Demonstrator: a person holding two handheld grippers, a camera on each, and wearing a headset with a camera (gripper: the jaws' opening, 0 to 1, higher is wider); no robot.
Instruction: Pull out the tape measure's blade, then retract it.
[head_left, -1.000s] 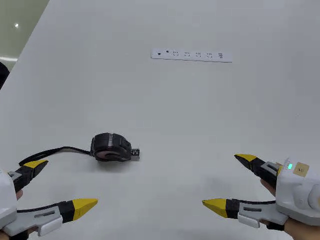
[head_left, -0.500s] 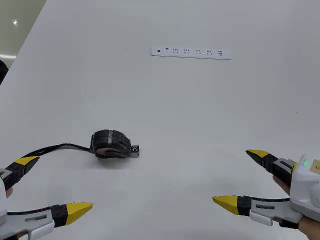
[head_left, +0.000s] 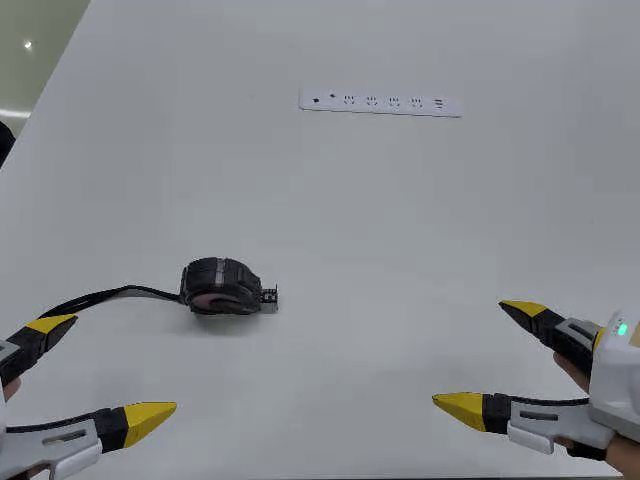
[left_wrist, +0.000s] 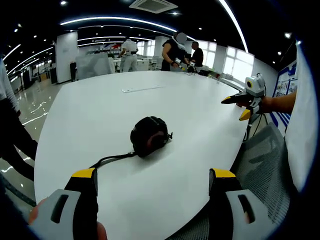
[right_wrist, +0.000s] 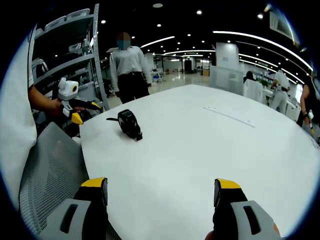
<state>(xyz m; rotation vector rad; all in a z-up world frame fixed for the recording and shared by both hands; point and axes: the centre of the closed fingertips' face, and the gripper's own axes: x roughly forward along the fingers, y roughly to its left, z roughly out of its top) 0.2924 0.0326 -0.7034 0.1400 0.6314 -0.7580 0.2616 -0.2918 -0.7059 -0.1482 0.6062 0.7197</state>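
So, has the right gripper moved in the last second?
Yes. Judged against the tape measure, which lies still on the table, the right gripper has drawn away to the right, widening the gap, with its jaws open.

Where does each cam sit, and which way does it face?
Head view: on the headset, looking down at table, tape measure and power strip; left claw and right claw at bottom corners.
Left gripper view: on left claw, faces right claw; own jaws below.
Right gripper view: on right claw, faces left claw; own jaws below.
Shared: tape measure, in all three.
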